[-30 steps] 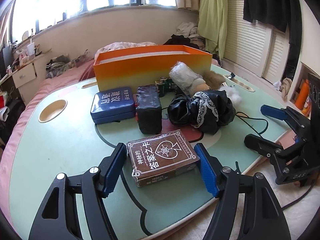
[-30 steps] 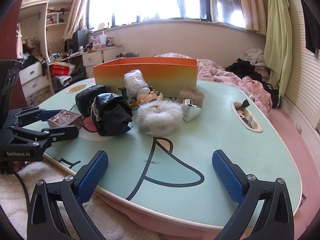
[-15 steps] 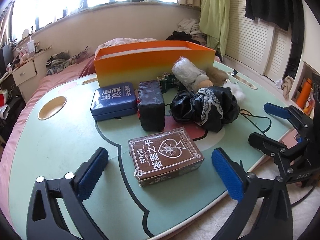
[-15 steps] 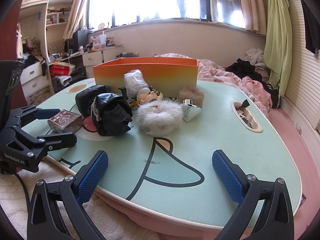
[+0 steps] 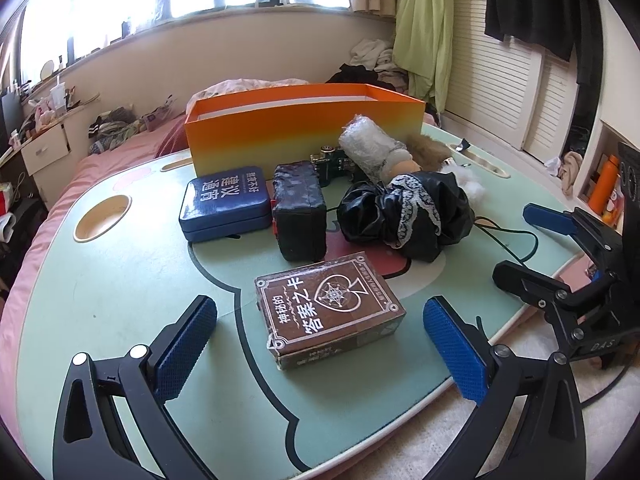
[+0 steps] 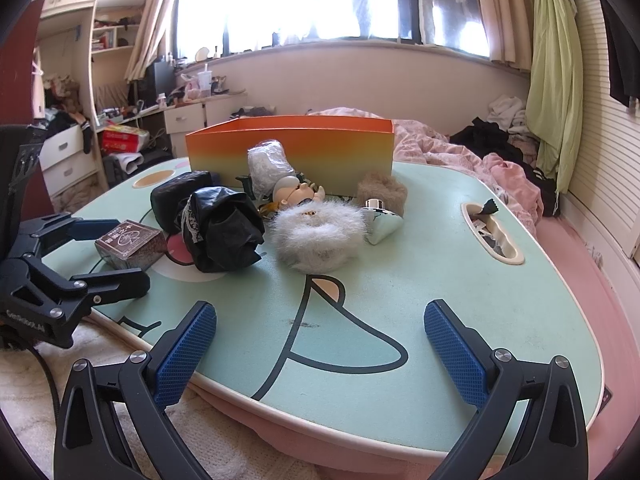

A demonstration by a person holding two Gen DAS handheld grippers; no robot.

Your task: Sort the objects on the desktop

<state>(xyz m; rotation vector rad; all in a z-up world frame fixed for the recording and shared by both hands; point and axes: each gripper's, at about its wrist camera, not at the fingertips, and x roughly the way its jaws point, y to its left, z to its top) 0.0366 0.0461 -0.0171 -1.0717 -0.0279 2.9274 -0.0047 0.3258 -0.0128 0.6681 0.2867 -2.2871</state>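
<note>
Now your left tongs (image 5: 320,346) stand wide, having let go of the brown card box (image 5: 328,308) — it lies flat between the pads on the worktop (image 5: 120,280), untouched, well short of the orange box (image 5: 304,128). From the right wrist, your right tongs (image 6: 320,348) also gape empty — sorting barely begun.

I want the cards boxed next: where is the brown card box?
In the left wrist view, the brown card box lies on the table between the open left gripper's fingers, just before the black case.
</note>
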